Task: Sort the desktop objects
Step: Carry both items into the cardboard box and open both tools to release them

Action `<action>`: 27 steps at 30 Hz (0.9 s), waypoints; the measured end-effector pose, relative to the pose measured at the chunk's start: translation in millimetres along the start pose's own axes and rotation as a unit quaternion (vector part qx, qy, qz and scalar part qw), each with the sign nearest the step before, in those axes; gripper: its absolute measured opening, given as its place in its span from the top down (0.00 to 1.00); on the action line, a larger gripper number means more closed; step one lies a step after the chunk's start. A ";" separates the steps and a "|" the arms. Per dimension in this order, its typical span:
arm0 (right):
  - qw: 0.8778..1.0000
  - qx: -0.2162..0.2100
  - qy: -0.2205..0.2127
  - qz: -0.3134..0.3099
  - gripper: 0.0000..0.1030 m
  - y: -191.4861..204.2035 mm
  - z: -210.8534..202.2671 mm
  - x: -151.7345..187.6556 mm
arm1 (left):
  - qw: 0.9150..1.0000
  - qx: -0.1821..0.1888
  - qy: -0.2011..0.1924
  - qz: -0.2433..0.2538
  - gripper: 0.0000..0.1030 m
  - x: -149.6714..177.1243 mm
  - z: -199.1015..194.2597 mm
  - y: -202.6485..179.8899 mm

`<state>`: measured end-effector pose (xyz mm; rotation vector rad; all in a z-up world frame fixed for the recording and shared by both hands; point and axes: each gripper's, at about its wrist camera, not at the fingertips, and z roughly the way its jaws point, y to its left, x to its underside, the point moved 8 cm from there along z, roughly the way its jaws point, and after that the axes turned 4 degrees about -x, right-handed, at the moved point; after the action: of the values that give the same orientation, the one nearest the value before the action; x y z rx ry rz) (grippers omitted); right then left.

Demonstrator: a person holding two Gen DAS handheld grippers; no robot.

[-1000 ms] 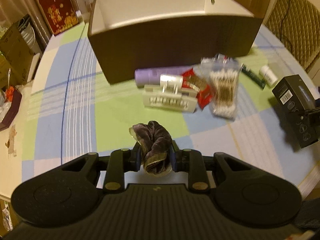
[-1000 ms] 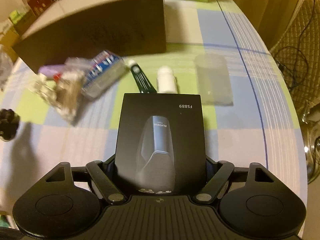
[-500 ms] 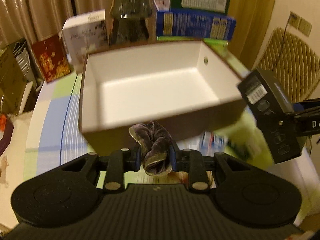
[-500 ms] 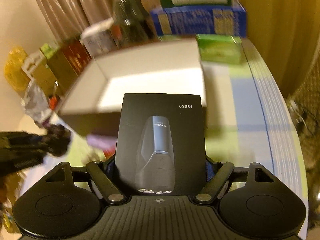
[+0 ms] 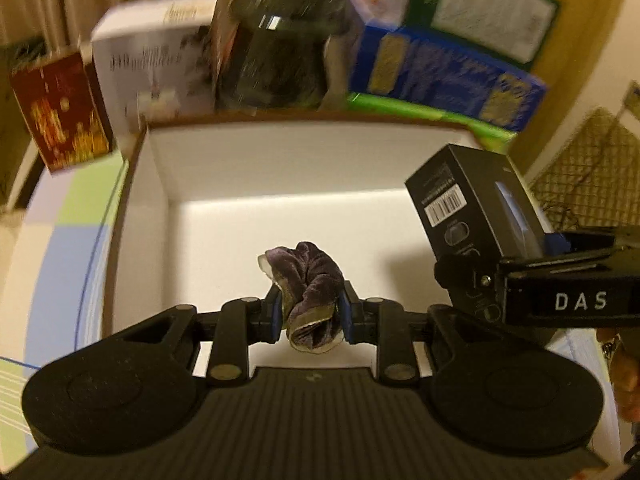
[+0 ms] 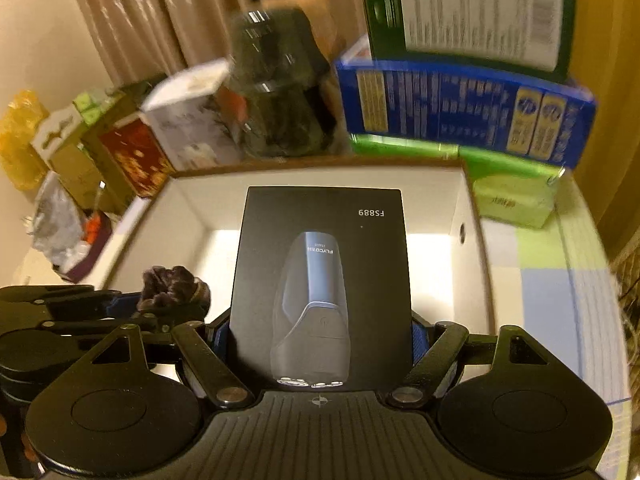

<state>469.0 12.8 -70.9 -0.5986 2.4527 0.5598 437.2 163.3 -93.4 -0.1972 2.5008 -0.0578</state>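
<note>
Over the big white box [image 5: 280,168], left claw [image 5: 310,312] squeezing a purple scrunchie [image 5: 308,280], right claw [image 6: 320,344] gripping a black shaver box [image 6: 320,272], both up in the air, nothing dropped in yet, so most sorting left.

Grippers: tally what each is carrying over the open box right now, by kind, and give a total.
Velvet scrunchies: 1, the purple scrunchie pinched in the left gripper.
Product cartons: 1, the black shaver carton clamped in the right gripper.
Total carried: 2, both held above the white inside of the storage box.
</note>
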 end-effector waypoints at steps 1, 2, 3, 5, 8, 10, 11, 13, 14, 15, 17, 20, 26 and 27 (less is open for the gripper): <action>1.000 0.000 0.011 0.005 0.26 -3.9 9.3 1.9 | 1.000 -0.003 0.012 -0.003 0.78 0.6 9.8 3.1; 1.000 0.001 0.023 0.011 0.26 -8.1 19.9 4.1 | 1.000 -0.007 0.026 -0.003 0.78 1.0 20.9 5.8; 0.999 0.003 0.034 0.015 0.26 -12.0 29.7 5.3 | 0.999 -0.009 0.033 -0.003 0.78 3.2 26.6 6.7; 0.998 0.007 0.055 0.022 0.26 -19.5 46.8 9.6 | 0.999 -0.007 0.054 -0.006 0.78 4.8 41.4 8.0; 0.997 0.012 0.079 0.025 0.26 -30.4 65.4 14.7 | 0.997 -0.012 0.077 -0.007 0.76 9.5 59.2 7.2; 0.996 0.017 0.087 0.027 0.26 -35.5 72.0 17.0 | 0.997 -0.014 0.082 -0.003 0.75 10.0 65.5 7.2; 0.995 0.018 0.090 0.029 0.26 -37.4 73.9 17.2 | 0.996 -0.016 0.085 -0.002 0.74 10.1 68.5 7.0; 0.995 0.020 0.096 0.030 0.26 -41.0 77.5 18.1 | 0.996 -0.018 0.091 0.004 0.73 10.7 70.9 5.3; 0.994 0.022 0.099 0.031 0.26 -42.6 79.3 17.3 | 0.996 -0.018 0.091 0.007 0.69 10.0 71.0 3.2; 0.994 0.022 0.101 0.031 0.26 -44.0 80.6 17.4 | 0.996 -0.020 0.089 0.009 0.66 8.7 70.2 2.6; 0.994 0.019 0.104 0.032 0.26 -44.5 81.7 17.0 | 0.996 -0.022 0.086 0.013 0.54 7.1 68.4 2.7; 0.995 0.023 0.099 0.025 0.26 -42.2 78.5 14.8 | 0.996 -0.032 0.082 0.010 0.43 7.0 65.1 5.9; 0.996 0.018 0.087 0.016 0.21 -38.5 71.7 10.5 | 0.996 -0.028 0.080 0.005 0.26 7.4 57.0 9.7; 0.996 0.018 0.084 0.013 0.19 -38.3 69.2 10.8 | 0.997 -0.028 0.077 0.006 0.26 6.0 55.1 8.9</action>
<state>509.0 13.2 -140.0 -0.6220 2.6263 0.4930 464.0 171.5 -142.1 -0.2069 2.6596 0.0021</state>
